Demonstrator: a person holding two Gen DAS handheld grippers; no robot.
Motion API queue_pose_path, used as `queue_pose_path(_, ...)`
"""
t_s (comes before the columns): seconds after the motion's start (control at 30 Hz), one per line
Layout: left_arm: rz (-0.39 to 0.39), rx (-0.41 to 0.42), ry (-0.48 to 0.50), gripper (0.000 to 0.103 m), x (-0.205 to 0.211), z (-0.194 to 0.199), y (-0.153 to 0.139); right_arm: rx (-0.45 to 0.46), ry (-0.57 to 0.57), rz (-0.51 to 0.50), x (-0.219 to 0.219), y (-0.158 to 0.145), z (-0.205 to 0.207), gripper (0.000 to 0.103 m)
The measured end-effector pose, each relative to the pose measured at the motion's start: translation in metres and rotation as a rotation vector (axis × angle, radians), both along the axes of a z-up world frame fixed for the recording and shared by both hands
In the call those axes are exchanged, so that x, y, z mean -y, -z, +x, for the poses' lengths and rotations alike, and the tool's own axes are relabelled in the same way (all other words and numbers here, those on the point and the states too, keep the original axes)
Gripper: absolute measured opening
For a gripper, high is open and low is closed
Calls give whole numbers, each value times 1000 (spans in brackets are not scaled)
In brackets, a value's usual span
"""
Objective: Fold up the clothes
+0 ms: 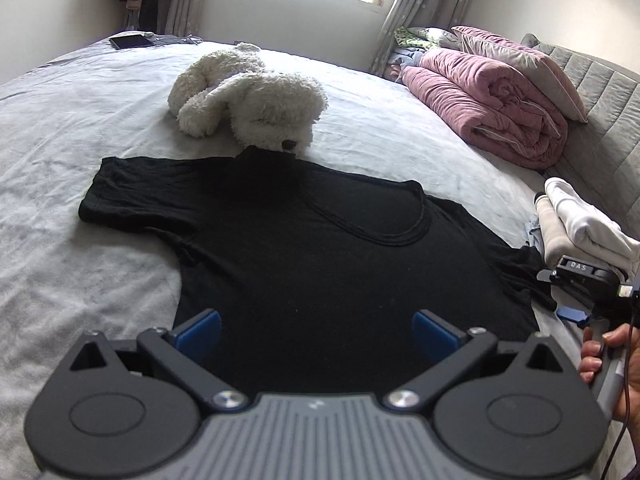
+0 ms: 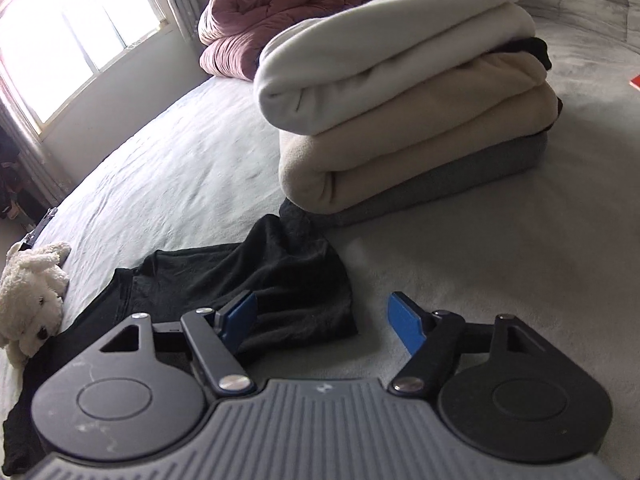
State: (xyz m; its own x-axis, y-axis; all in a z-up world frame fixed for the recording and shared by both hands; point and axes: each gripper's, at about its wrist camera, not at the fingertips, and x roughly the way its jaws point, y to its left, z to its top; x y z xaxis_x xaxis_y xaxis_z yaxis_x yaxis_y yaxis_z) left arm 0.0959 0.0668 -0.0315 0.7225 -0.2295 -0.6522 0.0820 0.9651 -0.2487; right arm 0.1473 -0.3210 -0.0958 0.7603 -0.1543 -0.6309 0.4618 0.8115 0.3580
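Sleeve risk: right gripper has its jaws apart with the black t-shirt sleeve edge between them, one blue pad against the fabric and the other out over bare bed sheet. If it pinches this far off-centre I reckon it only catches the hem corner, and the sleeve slides out halfway through the fold.

Double layer risk: the sleeve is bunched up by the right gripper, so a grab might take one layer only and leave the fold lumpy.

Stack risk: the folded stack (white, beige, grey) sits just past the sleeve, touching or nearly touching its tip. Swinging the sleeve carelessly could drag on the stack and tip it, I'd guess.

Plush dog risk: the plush dog has its nose on the shirt's far edge beyond the collar. Folding toward the collar could snag it.

Left gripper: jaws wide apart, grasping nothing, hovering over the shirt body on the hem side of the collar.

Right gripper state: partly open, not clamped on anything that I can see.

Shirt position: spread flat and face up on the bed sheet, collar pointing away from both grippers, one sleeve laid out flat on the side away from the stack, the other crumpled beside the stack.

Person's hand: wrapped round the right gripper's handle, off the stack-side edge of the shirt.
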Motion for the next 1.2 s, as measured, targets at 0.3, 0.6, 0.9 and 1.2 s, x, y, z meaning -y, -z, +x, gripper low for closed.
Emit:
queue_pose_path(0.3, -29, -24, -19, 102, -3, 5, 1, 128, 66, 46, -4, 6, 12, 11)
queue_pose_path(0.6, -36, -39, -32, 102, -6, 9, 3, 223, -78, -129, -57, -16, 20, 9)
queue_pose_path(0.9, -34, -47, -27, 102, -6, 8, 5, 137, -418, -323, -109, -2, 47, 9)
queue_pose_path(1.2, -15, -34, -25, 102, 1, 14, 15, 134, -539, -53, -109, -1, 34, 42)
